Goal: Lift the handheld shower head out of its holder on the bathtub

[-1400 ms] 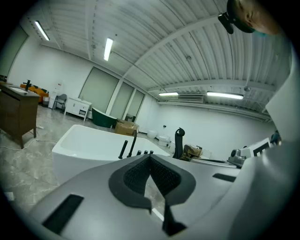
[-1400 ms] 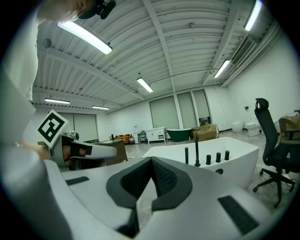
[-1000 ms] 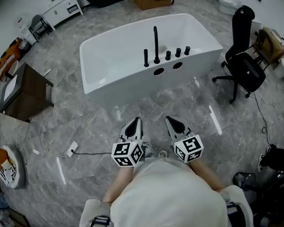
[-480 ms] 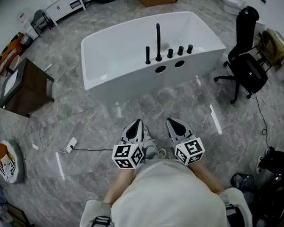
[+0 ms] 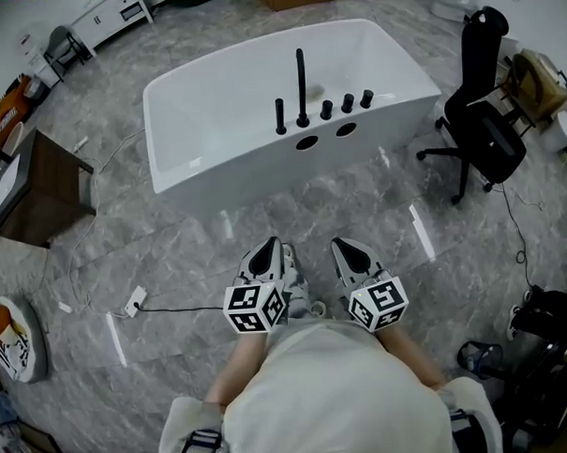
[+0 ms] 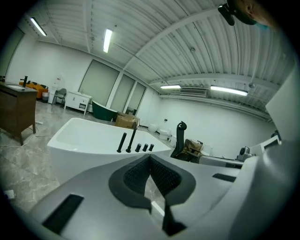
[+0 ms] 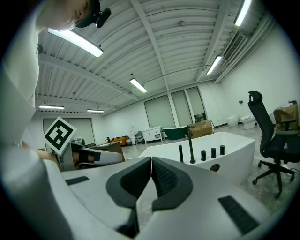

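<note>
Still clenched and empty, left claw and right claw stay by the person's torso. White freestanding bathtub has only drifted left in head view. Slim black handheld shower head stands in its rim holder, well apart; approach still pending.

Marble floor runs open up to the bathtub; 1 thin cable lies low left. On the near rim, the handheld shower head has bare rim to its left, the tall spout just beside on its right, then 3 knobs. Office chair stands right and wooden cabinet left, both apart from the tub.
</note>
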A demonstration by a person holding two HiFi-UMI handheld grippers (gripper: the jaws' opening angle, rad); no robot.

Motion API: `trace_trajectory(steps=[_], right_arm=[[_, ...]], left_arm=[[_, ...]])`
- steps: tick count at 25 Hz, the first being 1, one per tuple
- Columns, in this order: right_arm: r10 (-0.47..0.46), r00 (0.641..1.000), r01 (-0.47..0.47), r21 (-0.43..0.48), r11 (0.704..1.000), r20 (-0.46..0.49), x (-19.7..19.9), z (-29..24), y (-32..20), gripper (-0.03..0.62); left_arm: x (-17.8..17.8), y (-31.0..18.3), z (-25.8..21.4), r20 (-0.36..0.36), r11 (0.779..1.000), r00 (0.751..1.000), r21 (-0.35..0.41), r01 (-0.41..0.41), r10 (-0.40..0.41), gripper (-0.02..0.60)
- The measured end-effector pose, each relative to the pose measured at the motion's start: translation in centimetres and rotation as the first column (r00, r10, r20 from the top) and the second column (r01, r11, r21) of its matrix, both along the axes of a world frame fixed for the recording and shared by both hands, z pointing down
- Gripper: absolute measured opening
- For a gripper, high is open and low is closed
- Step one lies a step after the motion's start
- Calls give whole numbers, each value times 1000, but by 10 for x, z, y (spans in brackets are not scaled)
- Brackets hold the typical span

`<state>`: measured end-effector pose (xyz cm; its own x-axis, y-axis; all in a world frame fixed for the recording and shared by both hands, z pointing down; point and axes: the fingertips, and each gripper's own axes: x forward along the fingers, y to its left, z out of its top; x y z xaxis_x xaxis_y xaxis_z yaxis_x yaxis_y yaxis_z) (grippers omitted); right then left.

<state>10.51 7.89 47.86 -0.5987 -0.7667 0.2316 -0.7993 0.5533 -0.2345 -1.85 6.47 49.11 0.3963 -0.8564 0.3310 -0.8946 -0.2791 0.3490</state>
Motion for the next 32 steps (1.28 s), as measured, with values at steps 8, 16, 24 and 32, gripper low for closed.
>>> trace_trajectory(steps=[8,16,24,32], right_arm=[[-6,1000,6,4,1000,-13,-6,-3,-66,20],[-32,999,32,10,999,-26,-32,-7,-135,20],[-38,998,39,10,999,-46,-61,-7,-201,20],[-34,997,34,-3,999,-73,-85,6,-265,20]], left_arm=[[3,-67,-2,-4,1000,1000,-2,-21,21,20],[-14,-133,-2,11,999,999,-9,-47,47,20],[-39,-196,-1,34,997,997,-11,-74,75,20],[-72,-253,10,31,997,997,-34,-63,64,20]])
